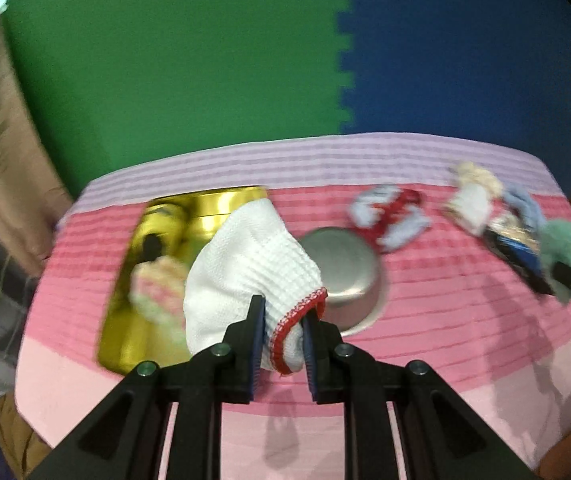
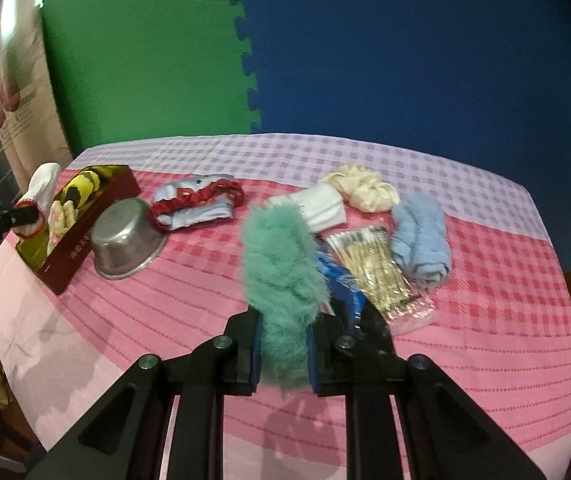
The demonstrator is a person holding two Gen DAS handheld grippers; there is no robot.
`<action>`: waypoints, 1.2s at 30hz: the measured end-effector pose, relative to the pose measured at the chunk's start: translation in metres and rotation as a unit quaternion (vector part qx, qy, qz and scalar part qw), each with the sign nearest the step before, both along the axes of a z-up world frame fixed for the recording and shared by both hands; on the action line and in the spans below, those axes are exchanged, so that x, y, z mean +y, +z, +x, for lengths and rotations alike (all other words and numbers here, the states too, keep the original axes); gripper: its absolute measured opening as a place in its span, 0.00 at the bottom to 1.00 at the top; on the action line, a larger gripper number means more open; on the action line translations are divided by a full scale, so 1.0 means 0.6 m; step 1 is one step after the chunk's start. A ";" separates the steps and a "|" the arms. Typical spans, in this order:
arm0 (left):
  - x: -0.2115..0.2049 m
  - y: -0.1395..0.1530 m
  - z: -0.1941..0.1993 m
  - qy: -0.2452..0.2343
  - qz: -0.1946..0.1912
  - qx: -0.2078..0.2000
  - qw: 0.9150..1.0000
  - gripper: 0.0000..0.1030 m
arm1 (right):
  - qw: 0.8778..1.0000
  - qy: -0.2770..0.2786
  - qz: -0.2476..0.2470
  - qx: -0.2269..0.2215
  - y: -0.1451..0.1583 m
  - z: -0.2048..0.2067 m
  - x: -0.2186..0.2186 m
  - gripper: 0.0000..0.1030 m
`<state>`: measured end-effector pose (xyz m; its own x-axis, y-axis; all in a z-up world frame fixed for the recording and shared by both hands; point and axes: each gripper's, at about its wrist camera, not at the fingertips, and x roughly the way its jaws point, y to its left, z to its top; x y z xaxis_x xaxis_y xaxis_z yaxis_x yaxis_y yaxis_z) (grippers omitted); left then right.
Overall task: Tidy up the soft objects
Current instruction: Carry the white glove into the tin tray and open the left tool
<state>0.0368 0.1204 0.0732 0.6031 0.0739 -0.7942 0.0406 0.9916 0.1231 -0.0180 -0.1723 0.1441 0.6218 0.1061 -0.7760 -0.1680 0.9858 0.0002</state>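
From the left wrist view, the left gripper (image 1: 283,332) is clamped on the red-trimmed cuff of a white knit glove (image 1: 245,264), which hangs lifted over the near edge of the gold-lined box (image 1: 201,212) at the left of the table. A pastel knitted piece (image 1: 157,292) already lies in that box, so the sorting looks underway — at least one soft thing is in and the glove seems about to follow. A steel bowl (image 1: 341,268) sits upturned just right of the glove, with a grey-and-red fabric bundle (image 1: 389,216) beyond it. This view is smeared by motion: the pile at far right is only patches of colour, and the glove hides most of the box's right wall and part of the bowl.

From the right wrist view, the right gripper (image 2: 283,356) is shut tight on a fluffy teal piece (image 2: 281,264), held up over the middle of the table. Still lying on the checked cloth (image 2: 485,300) are the grey-and-red bundle, a folded white cloth (image 2: 321,206), a cream scrunchie (image 2: 365,188) and a rolled pale blue fluffy piece (image 2: 421,236) — so I judge most of the work remains. A packet of cotton swabs (image 2: 377,272) lies among them; it is not soft and probably stays. A blue item under the teal fluff is mostly covered, and I cannot name it. What else the box holds — something yellow and black — is too small to tell.
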 end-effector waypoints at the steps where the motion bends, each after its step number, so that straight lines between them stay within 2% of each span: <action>1: 0.019 -0.002 0.002 0.011 0.002 0.001 1.000 0.17 | 1.000 0.004 -0.001 0.000 0.001 0.000 0.010 0.16; 9: 0.156 -0.037 0.009 0.086 0.010 0.016 0.996 0.17 | 0.999 0.032 -0.008 0.001 0.005 -0.001 0.071 0.16; 15: 0.210 -0.079 0.016 0.102 0.000 0.041 0.994 0.17 | 0.999 0.053 -0.014 0.005 0.004 0.001 0.119 0.16; 25: 0.219 -0.111 0.062 0.086 -0.008 0.047 0.995 0.18 | 0.996 0.086 -0.017 0.015 -0.002 0.010 0.198 0.16; 36: 0.217 -0.134 0.089 0.080 0.006 0.041 0.996 0.20 | 0.991 0.125 -0.023 0.029 -0.018 0.024 0.281 0.16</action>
<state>0.0900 0.2508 -0.0070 0.5157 0.1734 -0.8390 -0.1080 0.9847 0.1371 -0.0038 -0.0039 0.1335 0.5343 0.2146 -0.8176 -0.4079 0.9126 -0.0270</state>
